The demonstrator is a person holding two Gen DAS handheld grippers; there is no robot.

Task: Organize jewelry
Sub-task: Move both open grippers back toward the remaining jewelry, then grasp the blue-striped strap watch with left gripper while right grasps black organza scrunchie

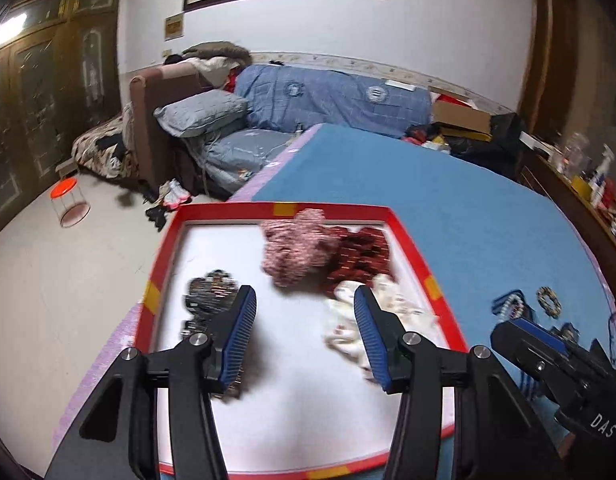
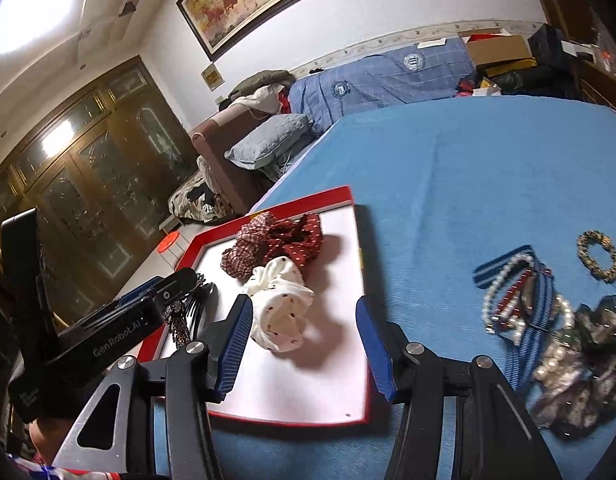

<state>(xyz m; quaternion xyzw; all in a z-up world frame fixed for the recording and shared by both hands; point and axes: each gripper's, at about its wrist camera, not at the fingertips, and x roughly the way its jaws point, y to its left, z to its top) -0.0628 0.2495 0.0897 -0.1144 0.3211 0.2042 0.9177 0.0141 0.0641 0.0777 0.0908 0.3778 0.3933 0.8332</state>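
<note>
Black hand-held gripper; blue ribbed pads; silver screws

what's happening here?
A person holds a gripper in each hand over a red-rimmed tray on a blue bed cover. Three scrunchies and some dark hair clips lie in the tray. Both the left gripper and the right gripper are open and empty. Bracelets wait beside the tray.

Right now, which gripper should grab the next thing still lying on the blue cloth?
Probably the right gripper: open, empty, and nearer the pearl bracelet and other pieces right of the red tray. The left gripper hangs over the tray.
</note>
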